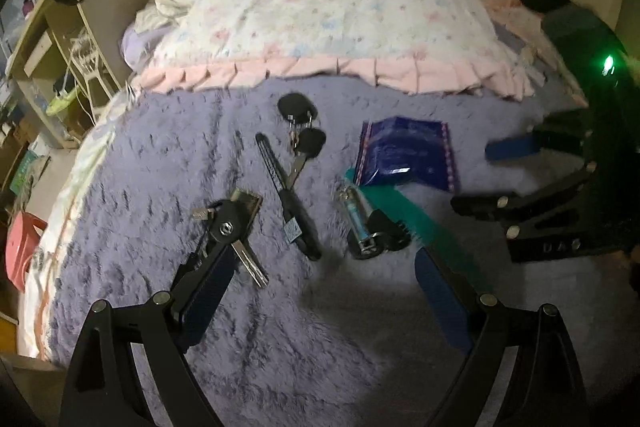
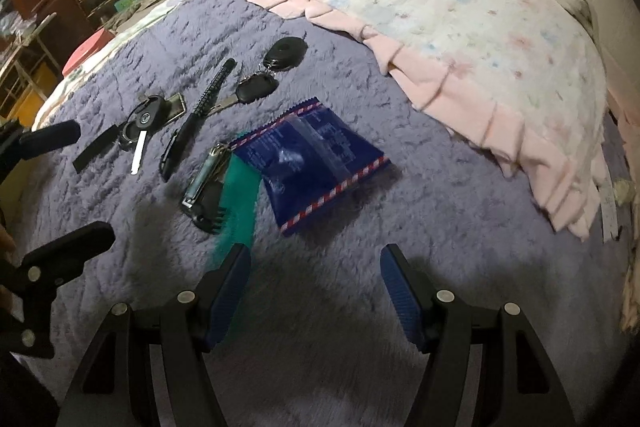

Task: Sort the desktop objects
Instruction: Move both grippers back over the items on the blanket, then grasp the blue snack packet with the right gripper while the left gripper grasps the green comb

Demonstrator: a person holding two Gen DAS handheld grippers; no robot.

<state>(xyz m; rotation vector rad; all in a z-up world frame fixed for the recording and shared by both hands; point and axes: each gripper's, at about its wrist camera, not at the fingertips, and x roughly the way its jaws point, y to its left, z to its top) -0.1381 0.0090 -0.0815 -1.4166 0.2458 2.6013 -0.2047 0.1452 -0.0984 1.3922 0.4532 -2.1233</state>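
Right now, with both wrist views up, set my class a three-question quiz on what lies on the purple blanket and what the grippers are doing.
1. True or false: the right gripper is shut on the blue packet.
2. Multiple choice: the green strip lies a) far from the packet, b) partly under the packet's edge, c) on the floral quilt.
3. Fill in: the black comb lies between the folding car key and the ______.

Key
1. False: its jaws stand open and empty.
2. b.
3. Nail clipper.
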